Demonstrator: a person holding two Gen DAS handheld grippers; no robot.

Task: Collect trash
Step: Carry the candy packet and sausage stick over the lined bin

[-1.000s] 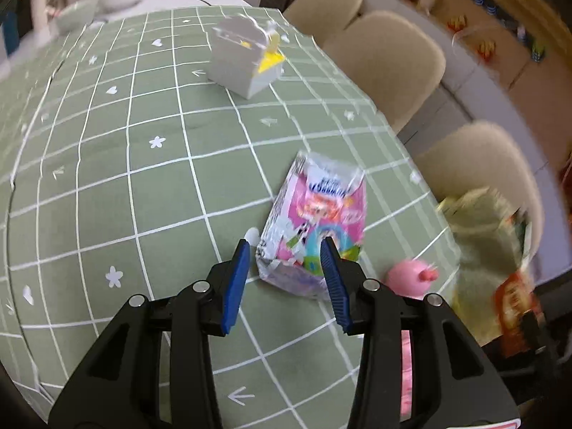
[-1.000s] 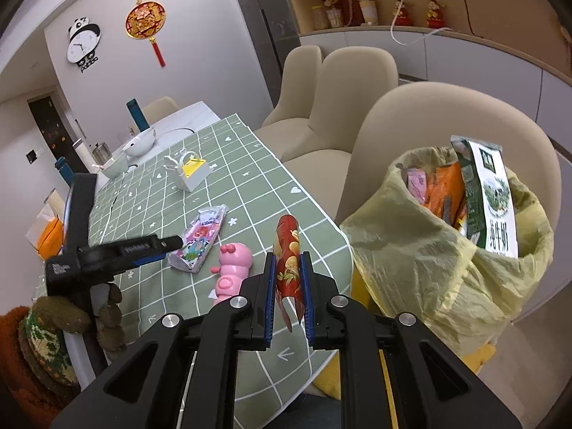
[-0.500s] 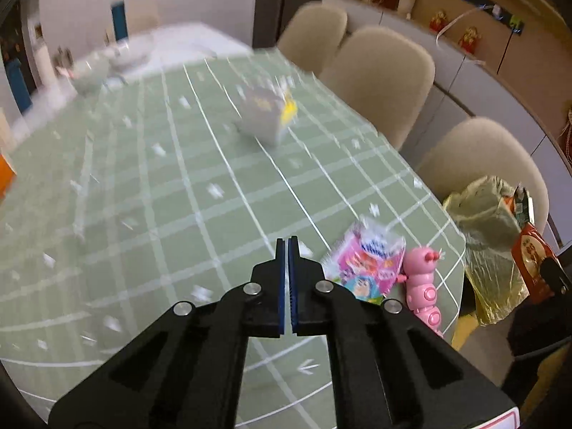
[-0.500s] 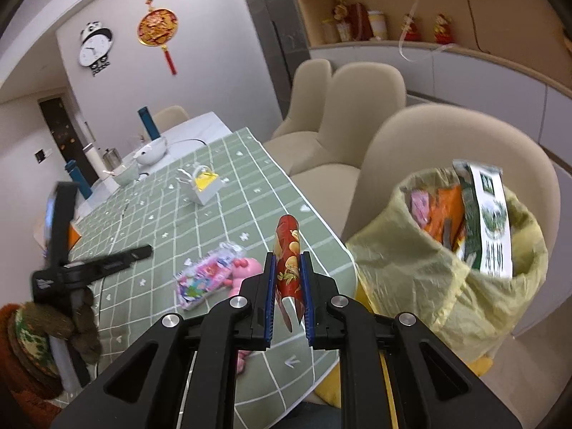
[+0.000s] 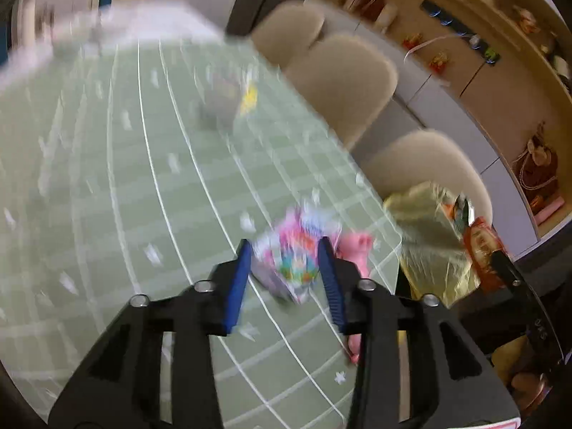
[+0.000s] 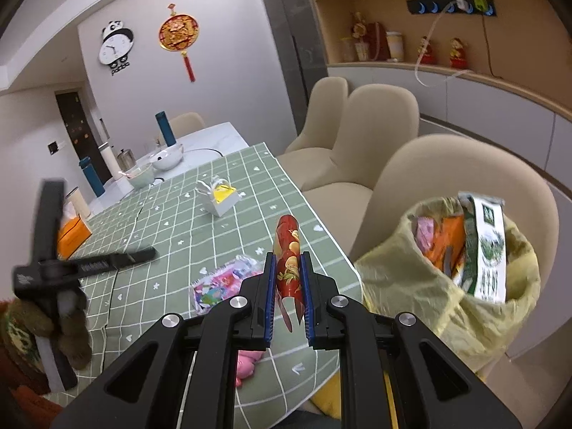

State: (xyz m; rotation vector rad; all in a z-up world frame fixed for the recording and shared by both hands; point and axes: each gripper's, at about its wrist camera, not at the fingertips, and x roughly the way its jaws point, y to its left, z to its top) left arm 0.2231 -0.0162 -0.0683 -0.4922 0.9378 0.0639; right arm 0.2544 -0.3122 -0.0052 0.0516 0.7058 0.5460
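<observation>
While left jaws open over a green tablecloth [image 6: 214,236], right jaws clamp a red wrapper [image 6: 287,268] near beige chairs [image 6: 379,121].

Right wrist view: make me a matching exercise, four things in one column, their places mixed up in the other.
Things:
1. red wrapper
2. pink packet
3. green carton
4. white box

Places:
A. sticking out of the yellow trash bag
B. farther up the green tablecloth, standing alone
C. clamped in the right gripper
D. flat on the cloth near the table's end

Pairs: 1-C, 2-D, 3-A, 4-B
</observation>
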